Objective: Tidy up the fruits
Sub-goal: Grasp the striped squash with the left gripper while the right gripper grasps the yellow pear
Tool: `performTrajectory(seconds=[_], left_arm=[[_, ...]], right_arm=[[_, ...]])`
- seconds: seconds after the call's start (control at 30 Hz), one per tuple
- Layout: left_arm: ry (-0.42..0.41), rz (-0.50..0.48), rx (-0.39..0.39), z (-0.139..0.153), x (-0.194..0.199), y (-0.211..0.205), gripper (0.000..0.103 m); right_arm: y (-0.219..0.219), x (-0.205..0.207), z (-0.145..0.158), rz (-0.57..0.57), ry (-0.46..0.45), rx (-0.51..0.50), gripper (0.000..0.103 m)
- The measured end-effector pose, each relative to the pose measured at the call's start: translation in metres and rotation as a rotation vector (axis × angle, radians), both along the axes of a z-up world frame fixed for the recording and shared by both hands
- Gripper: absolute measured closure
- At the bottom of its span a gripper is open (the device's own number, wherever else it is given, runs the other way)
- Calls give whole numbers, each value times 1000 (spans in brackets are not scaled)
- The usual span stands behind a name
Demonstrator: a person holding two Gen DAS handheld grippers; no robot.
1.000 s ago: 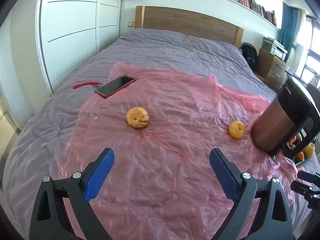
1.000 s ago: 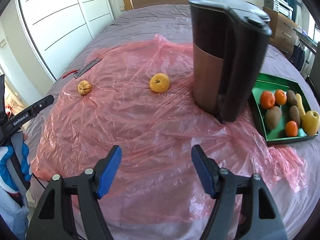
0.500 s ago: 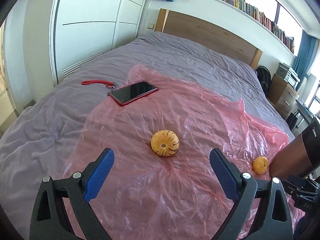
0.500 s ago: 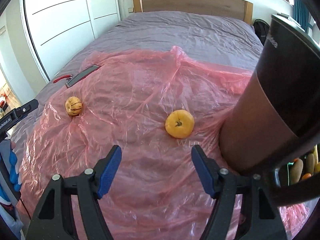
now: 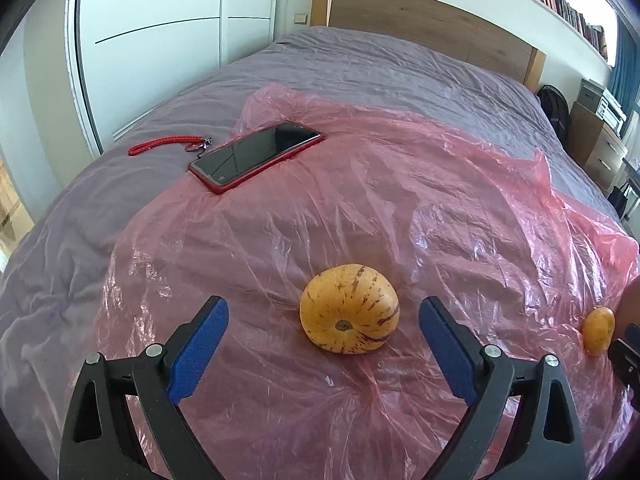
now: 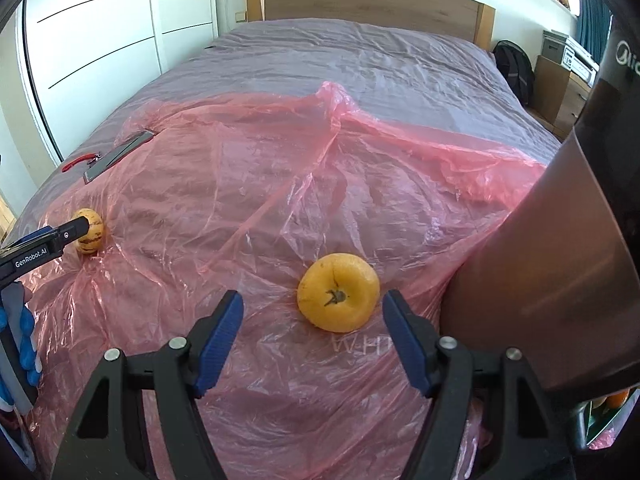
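Note:
A yellow fruit with dark streaks (image 5: 349,309) lies on the pink plastic sheet (image 5: 400,208). My left gripper (image 5: 324,316) is open and the fruit sits just ahead of its fingertips, between them and not touched. A plain orange-yellow fruit (image 6: 338,297) lies on the sheet (image 6: 280,184) in the right wrist view. My right gripper (image 6: 313,312) is open with this fruit just ahead, between its blue pads (image 6: 218,338). The streaked fruit also shows at far left (image 6: 89,230), the plain one at far right (image 5: 598,330).
A tall brown and black appliance (image 6: 560,248) stands close on the right of the plain fruit. A red-cased phone (image 5: 254,156) and a red cord (image 5: 160,145) lie at the sheet's far left. The sheet covers a grey bed (image 5: 380,64) with a wooden headboard.
Both grippers have moved forward and down towards their fruits, which now sit between the open fingertips. The green tray of fruit has almost left the right wrist view.

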State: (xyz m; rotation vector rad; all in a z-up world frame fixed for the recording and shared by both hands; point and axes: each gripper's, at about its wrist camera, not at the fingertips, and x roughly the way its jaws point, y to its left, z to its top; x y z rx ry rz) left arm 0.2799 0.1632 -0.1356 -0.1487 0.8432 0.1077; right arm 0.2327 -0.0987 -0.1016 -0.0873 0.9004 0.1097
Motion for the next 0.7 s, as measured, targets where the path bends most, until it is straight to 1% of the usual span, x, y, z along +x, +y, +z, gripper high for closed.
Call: performTrajectory(seconds=[0.07,0.17,0.23,0.37,0.43,0.5,0.53,0.57,0.63,0.67,0.7], left_arm=[[4,-3,9,-5,3,-1,10],[15,-9,12,-12,6,-2,14],[19,-9,12,-16,6,-1,19],[24,-18,3,-20,7,-1,26],[24,-32,6,-21,8,-3,32],[27,-44,7,-22,9,-6,36],[28,-50,6,-22,10,-6,41],[28,-56,3,-22,10,-7,43],[32,-69,3,-22,10,-9,53],[33,-72,6,-23,10,-10,53],[31,-73,8,-23,10,-11,53]], right_arm=[[-2,5,-5,-12,5,0,0],[-7,13,-14,-31,18,9,0],[-10,17,-18,-36,27,16,0],[-15,23,-26,-47,36,42,0],[-17,25,-29,-50,43,52,0],[-20,26,-30,-53,40,64,0],[-21,27,-30,-54,39,72,1],[-23,28,-31,-53,40,80,3],[-24,29,-32,-51,49,90,14],[-26,30,-34,-53,58,99,16],[-27,30,-36,-55,64,105,20]])
